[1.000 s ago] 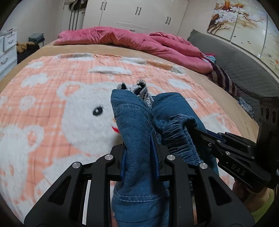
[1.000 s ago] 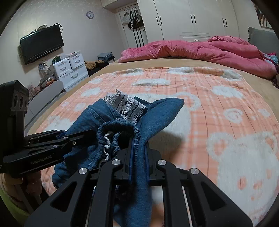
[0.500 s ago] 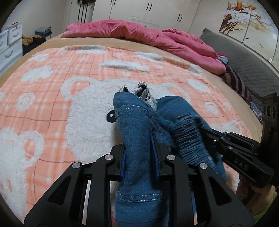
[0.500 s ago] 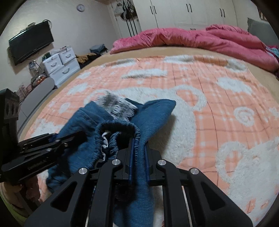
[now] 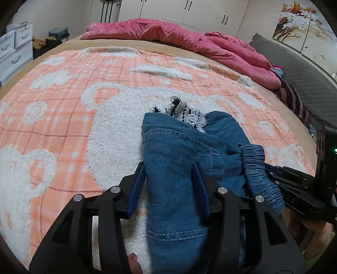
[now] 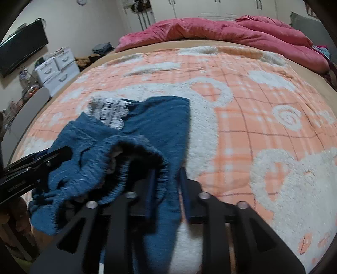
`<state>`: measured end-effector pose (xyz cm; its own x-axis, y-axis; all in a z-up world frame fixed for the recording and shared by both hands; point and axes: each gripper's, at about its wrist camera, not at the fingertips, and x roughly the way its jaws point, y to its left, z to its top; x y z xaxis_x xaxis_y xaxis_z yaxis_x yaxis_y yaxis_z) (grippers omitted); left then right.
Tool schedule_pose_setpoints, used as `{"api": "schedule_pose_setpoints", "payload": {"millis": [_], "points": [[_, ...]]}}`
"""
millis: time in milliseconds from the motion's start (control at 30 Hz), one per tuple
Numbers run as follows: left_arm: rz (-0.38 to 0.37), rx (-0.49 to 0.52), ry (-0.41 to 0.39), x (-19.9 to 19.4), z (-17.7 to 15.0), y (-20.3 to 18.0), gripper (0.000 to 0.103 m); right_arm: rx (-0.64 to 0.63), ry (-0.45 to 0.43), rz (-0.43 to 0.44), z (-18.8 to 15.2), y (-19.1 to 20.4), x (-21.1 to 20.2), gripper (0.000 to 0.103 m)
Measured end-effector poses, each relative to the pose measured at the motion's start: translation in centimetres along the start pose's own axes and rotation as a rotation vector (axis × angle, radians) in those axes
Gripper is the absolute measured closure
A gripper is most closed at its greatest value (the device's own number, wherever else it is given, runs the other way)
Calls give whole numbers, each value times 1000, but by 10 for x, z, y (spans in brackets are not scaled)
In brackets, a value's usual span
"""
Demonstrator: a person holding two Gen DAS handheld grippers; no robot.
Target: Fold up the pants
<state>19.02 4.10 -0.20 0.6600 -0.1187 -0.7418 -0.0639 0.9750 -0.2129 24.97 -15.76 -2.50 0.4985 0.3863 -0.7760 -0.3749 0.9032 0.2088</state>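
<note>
Left gripper [image 5: 169, 172] and right gripper [image 6: 166, 179] jaws just spread, pads off pants [image 5: 179, 151] (denim between them) on blanket [image 5: 63, 118].

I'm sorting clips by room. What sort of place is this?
A bedroom, most likely: a wide bed with a pink quilt, white wardrobes behind it, and a wall TV above drawers.

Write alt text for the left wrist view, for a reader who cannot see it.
The left tool, whose jaws have just been opening, stands open around a fold of blue denim pants with white lace trim on an orange bear-print blanket. The right tool is at the pants' gathered waistband; a pink duvet lies behind.
</note>
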Motion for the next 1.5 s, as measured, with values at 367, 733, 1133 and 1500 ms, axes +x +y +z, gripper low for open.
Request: {"api": "schedule_pose_setpoints", "payload": {"millis": [367, 733, 1133, 1500], "points": [[9, 2, -2, -4, -4, 5, 44, 16, -6, -22, -8, -9, -6, 54], [18, 8, -36, -30, -9, 3, 24, -36, -62, -95, -16, -6, -33, 24], [14, 23, -75, -74, -44, -6, 10, -65, -157, -26, -39, 9, -77, 6], [10, 22, -62, -96, -81, -9, 10, -28, -159, -5, -89, 15, -96, 5]]}}
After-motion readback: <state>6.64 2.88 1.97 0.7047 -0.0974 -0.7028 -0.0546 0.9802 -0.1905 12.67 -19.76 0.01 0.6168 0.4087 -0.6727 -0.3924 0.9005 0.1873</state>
